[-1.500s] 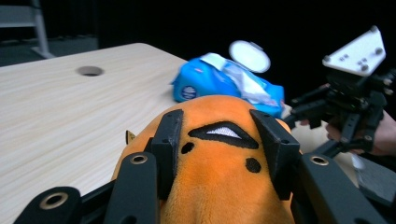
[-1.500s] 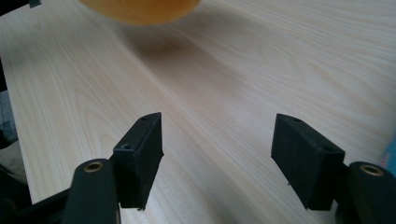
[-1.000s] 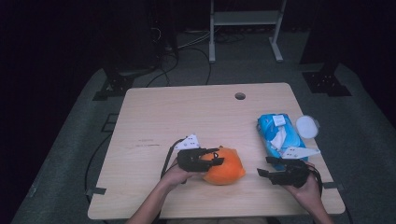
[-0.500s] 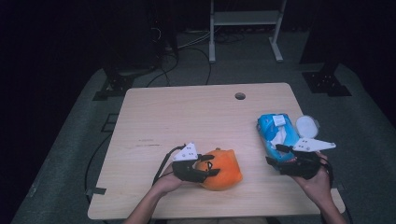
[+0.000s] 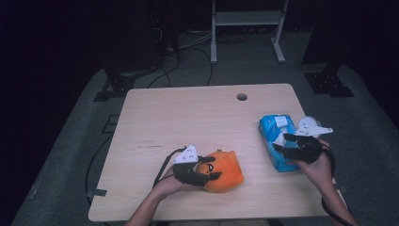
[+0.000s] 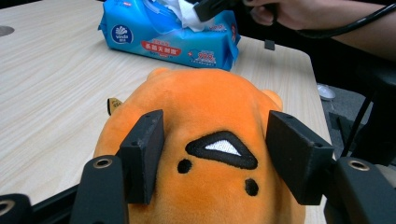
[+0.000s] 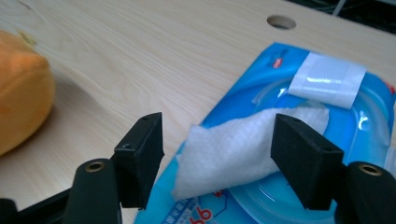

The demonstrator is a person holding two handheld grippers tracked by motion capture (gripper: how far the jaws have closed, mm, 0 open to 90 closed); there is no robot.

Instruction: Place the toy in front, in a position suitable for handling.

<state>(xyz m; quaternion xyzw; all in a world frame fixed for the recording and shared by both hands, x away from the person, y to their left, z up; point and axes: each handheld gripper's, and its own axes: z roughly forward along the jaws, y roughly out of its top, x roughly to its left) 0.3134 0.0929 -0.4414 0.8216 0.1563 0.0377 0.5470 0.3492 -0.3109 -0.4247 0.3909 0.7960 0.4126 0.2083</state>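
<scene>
An orange plush toy (image 5: 227, 172) lies near the table's front edge. My left gripper (image 5: 207, 175) sits at its left side. In the left gripper view the plush (image 6: 205, 107) bulges between the jaws of my left gripper (image 6: 215, 149), which have just been opening; its surface shows no pinch. A blue wipes pack (image 5: 269, 129) lies at the right, with my right gripper (image 5: 286, 143) over it. In the right gripper view a white wipe (image 7: 243, 149) sticks up from the pack (image 7: 261, 84) between the open jaws of my right gripper (image 7: 217, 149), untouched by the pads.
A small white round object (image 5: 308, 123) sits beside the pack near the table's right edge. A cable hole (image 5: 242, 97) marks the wooden table (image 5: 188, 117) at the back. A white rack (image 5: 244, 19) and cables stand on the dark floor behind.
My right gripper has moved away from the person, from the table's front edge onto the wipes pack. The left gripper has stayed at the plush, which now looks rounder.
</scene>
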